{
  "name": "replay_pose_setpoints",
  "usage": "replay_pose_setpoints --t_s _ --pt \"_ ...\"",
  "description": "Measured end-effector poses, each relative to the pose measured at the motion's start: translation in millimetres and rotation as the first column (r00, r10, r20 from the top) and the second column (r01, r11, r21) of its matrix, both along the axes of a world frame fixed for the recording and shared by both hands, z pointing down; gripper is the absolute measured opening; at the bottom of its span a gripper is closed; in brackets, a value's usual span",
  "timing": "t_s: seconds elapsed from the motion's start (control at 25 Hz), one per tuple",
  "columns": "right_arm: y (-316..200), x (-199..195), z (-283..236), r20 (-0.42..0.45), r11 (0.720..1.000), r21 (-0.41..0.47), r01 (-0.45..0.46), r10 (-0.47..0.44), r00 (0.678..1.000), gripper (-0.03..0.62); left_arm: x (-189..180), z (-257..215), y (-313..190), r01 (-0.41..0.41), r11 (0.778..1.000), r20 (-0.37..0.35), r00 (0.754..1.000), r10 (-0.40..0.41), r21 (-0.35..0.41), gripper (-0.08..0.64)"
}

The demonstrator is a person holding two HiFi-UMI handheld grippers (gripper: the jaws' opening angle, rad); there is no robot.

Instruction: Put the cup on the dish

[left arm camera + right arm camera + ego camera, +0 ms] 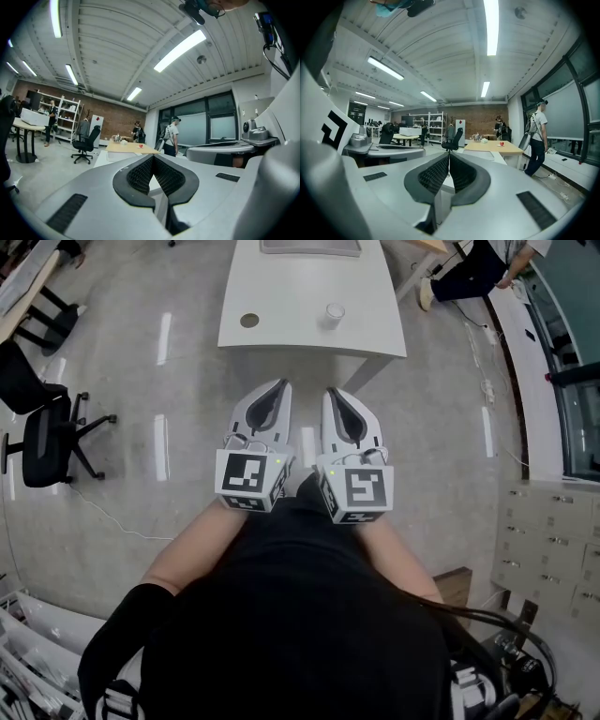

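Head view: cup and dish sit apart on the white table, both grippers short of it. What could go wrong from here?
1. The right gripper and left gripper both have their fingers closed. Reaching the cup like that would likely knock it over.
2. The dish looks little wider than the cup, so an off-centre placement may tip the cup onto the table.
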State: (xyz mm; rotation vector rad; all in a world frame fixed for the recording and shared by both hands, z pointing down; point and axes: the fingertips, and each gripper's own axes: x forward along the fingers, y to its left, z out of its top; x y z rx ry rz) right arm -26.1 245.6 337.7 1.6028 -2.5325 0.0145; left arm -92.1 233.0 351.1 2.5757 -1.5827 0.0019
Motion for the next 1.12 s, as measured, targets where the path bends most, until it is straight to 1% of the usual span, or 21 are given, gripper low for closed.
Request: replay_pose_setpoints --t_s 0.2,0.36,0.52,0.72,0.92,1.12 --pt "-4 6 -5 0.008 1.000 0.010 -0.020 0.020 1.000 0.014 -1 -3 -4 0.007 1.000 -0.005 1.000 -0.007 0.006 0.006" --pt "-12 13 3 0.012 1.000 -0.004 -0.019 0.019 1.000 0.014 10 2 -10 -0.005 1.000 0.003 1.000 0.005 -0.003 0.006" --pt "-31 22 8 0.022 1.000 -0.020 -0.014 0.015 1.000 0.014 17 1 -27 0.006 1.000 0.018 1.000 -0.006 0.001 0.006" --pt "-47 26 10 0.021 1.000 -0.028 0.004 -0.004 1.000 0.014 21 5 -50 0.021 1.000 0.016 1.000 -0.021 -0.012 0.006" --pt "-76 46 22 0.027 0.998 -0.062 0.023 -0.021 0.999 0.014 48 13 -81 0.013 1.000 0.037 0.999 -0.012 -0.027 0.006" --pt "-119 74 28 0.040 0.996 -0.080 0.026 -0.023 0.999 0.014 77 21 -121 0.013 0.999 0.051 0.999 -0.011 -0.045 0.006"
